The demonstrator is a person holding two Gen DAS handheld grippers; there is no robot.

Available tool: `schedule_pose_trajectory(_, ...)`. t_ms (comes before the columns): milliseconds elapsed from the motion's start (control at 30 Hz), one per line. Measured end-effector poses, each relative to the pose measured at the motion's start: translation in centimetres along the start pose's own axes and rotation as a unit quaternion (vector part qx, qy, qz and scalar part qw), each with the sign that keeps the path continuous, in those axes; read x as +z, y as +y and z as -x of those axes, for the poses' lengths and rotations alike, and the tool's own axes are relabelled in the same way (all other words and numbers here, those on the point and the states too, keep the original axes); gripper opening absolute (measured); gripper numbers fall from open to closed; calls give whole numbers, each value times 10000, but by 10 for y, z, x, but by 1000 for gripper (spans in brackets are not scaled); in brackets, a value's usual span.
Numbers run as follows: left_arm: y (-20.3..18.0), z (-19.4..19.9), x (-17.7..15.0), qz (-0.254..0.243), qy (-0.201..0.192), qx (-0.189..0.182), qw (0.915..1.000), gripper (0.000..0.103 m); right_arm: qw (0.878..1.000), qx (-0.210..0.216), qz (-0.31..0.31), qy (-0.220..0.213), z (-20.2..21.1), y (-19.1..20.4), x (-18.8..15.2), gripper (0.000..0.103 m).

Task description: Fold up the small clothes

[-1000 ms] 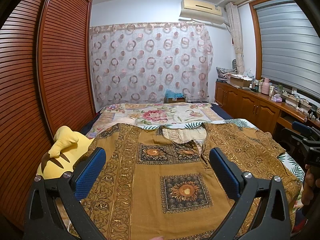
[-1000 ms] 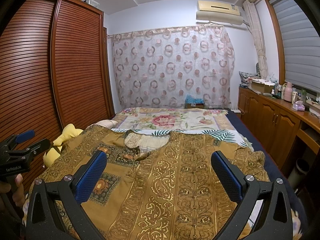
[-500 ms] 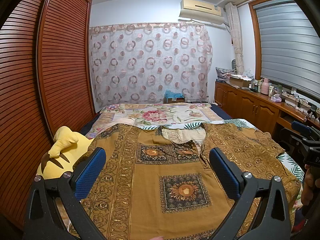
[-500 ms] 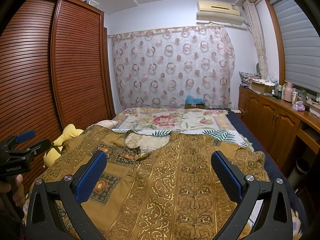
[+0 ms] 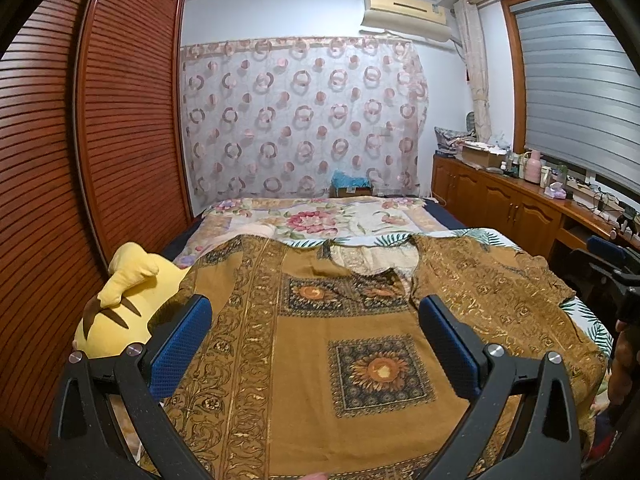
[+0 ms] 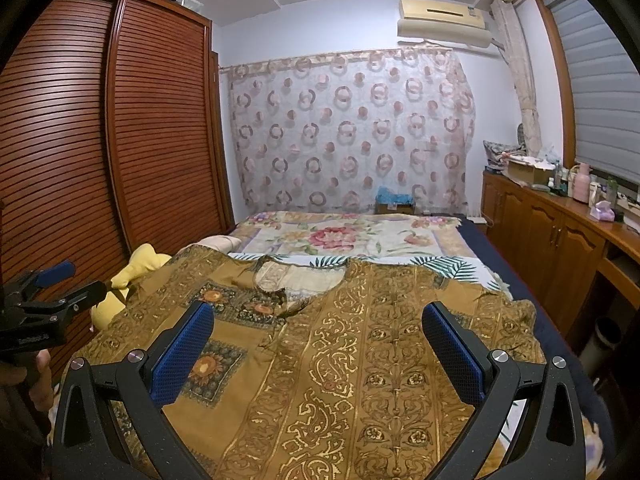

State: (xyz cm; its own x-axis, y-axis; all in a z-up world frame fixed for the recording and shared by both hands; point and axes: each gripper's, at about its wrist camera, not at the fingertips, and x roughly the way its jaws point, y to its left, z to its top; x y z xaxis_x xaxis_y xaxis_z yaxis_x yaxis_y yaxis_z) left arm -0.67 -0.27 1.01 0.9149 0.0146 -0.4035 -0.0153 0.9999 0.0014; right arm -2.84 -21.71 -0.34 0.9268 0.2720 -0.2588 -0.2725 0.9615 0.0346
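Left tongs [image 5: 316, 344] spread, right tongs [image 6: 318, 350] spread, above garment [image 5: 304, 360]

The garment [image 5: 320, 360] hem runs off the bottom edge; the yellow plush toy [image 5: 124, 304] lies partly hidden beneath it

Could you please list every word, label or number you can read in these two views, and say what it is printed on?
No text can be read with certainty.
Left gripper: white lettering on its black body, too blurred to read.
Air conditioner: small sticker at its right end, too small to read.
Brown patterned garment: ornament only, no lettering.
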Motion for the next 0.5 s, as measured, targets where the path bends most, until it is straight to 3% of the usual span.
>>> schedule_pose_trajectory(500, 41, -31, -23, 33, 425, 157, 9990, 103, 9987, 372, 201, 282, -24, 6, 2, 103)
